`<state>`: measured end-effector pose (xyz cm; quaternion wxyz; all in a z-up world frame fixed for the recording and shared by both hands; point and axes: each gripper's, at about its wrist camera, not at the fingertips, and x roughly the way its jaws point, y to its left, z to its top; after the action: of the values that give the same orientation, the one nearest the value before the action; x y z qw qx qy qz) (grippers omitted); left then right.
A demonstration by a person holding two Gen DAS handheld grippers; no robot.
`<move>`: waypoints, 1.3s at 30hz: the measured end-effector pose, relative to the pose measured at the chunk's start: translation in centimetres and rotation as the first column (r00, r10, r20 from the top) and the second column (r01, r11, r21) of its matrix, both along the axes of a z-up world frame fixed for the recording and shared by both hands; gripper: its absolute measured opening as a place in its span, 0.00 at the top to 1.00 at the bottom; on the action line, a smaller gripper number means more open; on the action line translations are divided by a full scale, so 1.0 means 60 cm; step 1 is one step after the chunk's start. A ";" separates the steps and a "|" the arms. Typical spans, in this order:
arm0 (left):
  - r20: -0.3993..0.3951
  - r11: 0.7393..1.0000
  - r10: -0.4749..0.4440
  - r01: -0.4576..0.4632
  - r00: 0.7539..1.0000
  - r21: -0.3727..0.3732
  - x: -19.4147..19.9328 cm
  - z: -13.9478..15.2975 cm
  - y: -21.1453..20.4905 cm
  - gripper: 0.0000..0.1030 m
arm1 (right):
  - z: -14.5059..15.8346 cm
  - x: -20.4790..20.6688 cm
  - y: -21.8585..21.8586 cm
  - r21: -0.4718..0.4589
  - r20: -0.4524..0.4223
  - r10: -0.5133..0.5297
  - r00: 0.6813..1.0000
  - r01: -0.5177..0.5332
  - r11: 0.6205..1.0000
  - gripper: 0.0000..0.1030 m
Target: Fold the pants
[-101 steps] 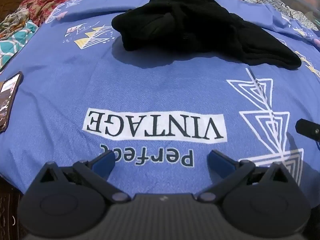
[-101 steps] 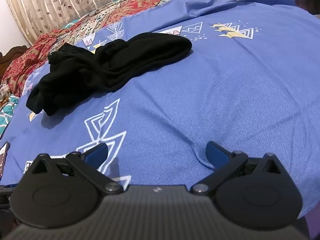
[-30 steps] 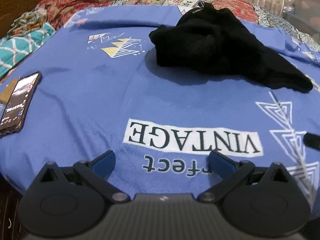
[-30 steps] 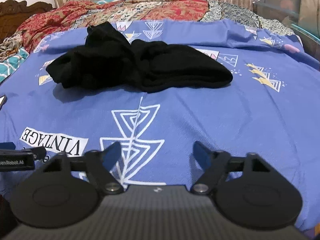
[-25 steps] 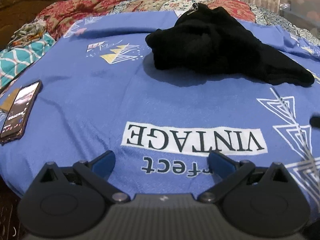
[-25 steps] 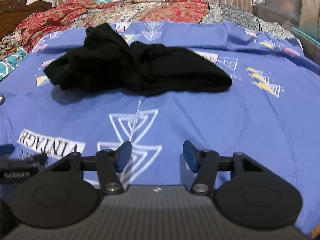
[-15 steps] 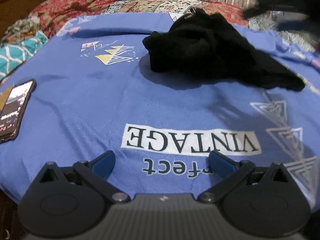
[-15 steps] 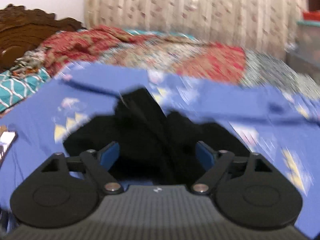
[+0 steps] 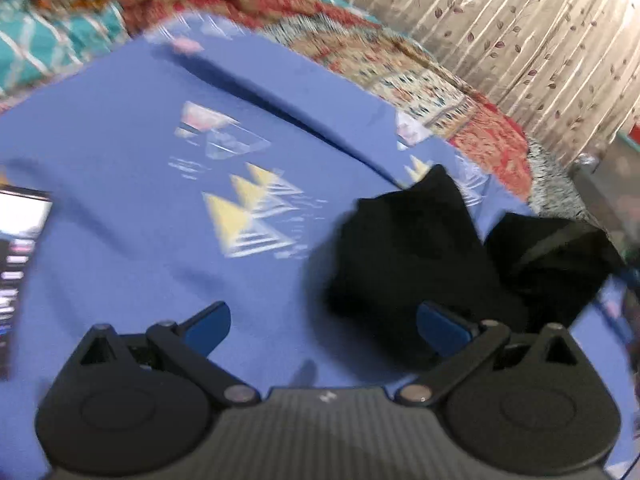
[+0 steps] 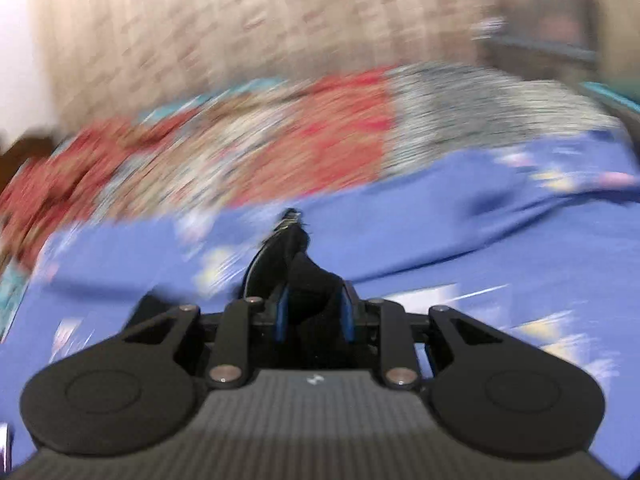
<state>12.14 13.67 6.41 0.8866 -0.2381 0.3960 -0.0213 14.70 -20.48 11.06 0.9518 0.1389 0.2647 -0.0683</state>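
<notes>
R claw (image 10: 312, 314) closing on pants (image 10: 308, 280), tilted down; L claw (image 9: 322, 326) spread wide (empty)

Ahead of the right gripper (image 10: 313, 316) the bedding (image 10: 280, 152) was smeared by blur, and its frame hid most of the black pants (image 10: 308, 284).

Bed (image 9: 120, 264), as I see it through my two wrist cameras: covered by a blue sheet (image 9: 132, 128) printed with yellow and white triangles. Lying on the sheet: black pants (image 9: 404, 256), bunched, right of the triangle print; a phone (image 9: 16, 248), screen lit, at the left edge. Beyond the sheet, a red patterned quilt (image 9: 448, 92) and a teal patterned cloth (image 9: 44, 48). Both views blurred.
</notes>
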 end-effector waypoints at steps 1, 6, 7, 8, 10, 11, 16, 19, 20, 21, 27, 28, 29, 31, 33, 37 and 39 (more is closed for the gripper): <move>-0.023 1.000 -0.001 0.001 1.000 -0.026 0.023 -0.007 -0.008 0.00 | 0.010 -0.016 -0.036 0.013 0.022 -0.052 0.998 0.051 0.999 0.73; -0.166 0.986 -0.010 -0.018 0.986 -0.169 0.112 -0.066 -0.046 0.53 | 0.066 -0.147 -0.217 0.063 0.123 -0.298 0.947 0.292 0.954 0.73; -0.195 0.980 -0.026 -0.014 0.981 -0.200 0.119 -0.075 -0.051 0.78 | 0.072 -0.170 -0.242 0.073 0.137 -0.342 0.930 0.335 0.939 0.73; -0.205 0.975 -0.023 -0.023 0.978 -0.220 0.119 -0.077 -0.056 0.85 | 0.077 -0.193 -0.267 0.085 0.145 -0.381 0.913 0.372 0.924 0.73; -0.164 0.981 -0.017 -0.015 0.986 -0.191 0.104 -0.061 -0.064 0.88 | 0.074 -0.230 -0.305 0.108 0.145 -0.439 0.887 0.427 0.898 0.73; -0.138 0.986 -0.022 -0.001 0.990 -0.168 0.097 -0.047 -0.065 0.89 | 0.069 -0.241 -0.316 0.105 0.137 -0.461 0.877 0.449 0.887 0.73; 0.042 0.986 -0.033 0.040 0.999 -0.162 0.034 0.051 -0.015 0.90 | 0.044 -0.296 -0.332 0.146 0.109 -0.508 0.855 0.491 0.859 0.73; 0.112 0.986 -0.031 0.049 0.993 -0.162 -0.023 0.090 0.022 0.90 | 0.054 -0.330 -0.343 0.225 0.160 -0.537 0.828 0.499 0.837 0.73; 0.128 0.988 -0.027 0.046 0.991 -0.150 -0.052 0.094 0.036 0.90 | 0.052 -0.345 -0.341 0.249 0.173 -0.553 0.815 0.507 0.825 0.73; 0.130 0.988 -0.026 0.045 0.991 -0.145 -0.071 0.093 0.046 0.90 | 0.052 -0.349 -0.356 0.264 0.177 -0.565 0.806 0.514 0.816 0.73; -0.065 0.985 -0.051 0.039 0.997 -0.171 -0.194 -0.011 0.100 0.90 | 0.016 -0.378 -0.373 0.235 0.099 -0.609 0.787 0.576 0.783 0.73; -0.115 0.980 -0.042 0.018 0.992 -0.197 -0.211 -0.032 0.106 0.90 | 0.007 -0.382 -0.372 0.227 0.074 -0.613 0.786 0.585 0.778 0.73; -0.152 0.974 -0.029 -0.006 0.988 -0.228 -0.222 -0.049 0.113 0.90 | -0.003 -0.385 -0.372 0.221 0.053 -0.620 0.783 0.596 0.772 0.73; -0.201 0.958 -0.011 -0.047 0.980 -0.281 -0.237 -0.073 0.124 0.90 | -0.024 -0.398 -0.367 0.214 0.025 -0.630 0.776 0.611 0.762 0.73; -0.198 0.958 -0.008 -0.049 0.980 -0.282 -0.232 -0.071 0.125 0.90 | -0.042 -0.402 -0.366 0.201 -0.012 -0.638 0.770 0.627 0.753 0.73; -0.131 0.984 -0.038 0.015 0.991 -0.178 -0.189 -0.023 0.116 0.90 | -0.049 -0.408 -0.373 0.206 -0.038 -0.636 0.771 0.629 0.750 0.73; -0.129 0.993 -0.076 0.063 0.989 -0.103 -0.182 -0.010 0.103 0.90 | -0.056 -0.414 -0.371 0.176 -0.058 -0.634 0.771 0.633 0.754 0.72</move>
<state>1.23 19.87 5.80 0.8440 -0.2686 0.4609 -0.0560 -10.17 -42.72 7.72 0.8560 0.3082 0.2046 -0.3611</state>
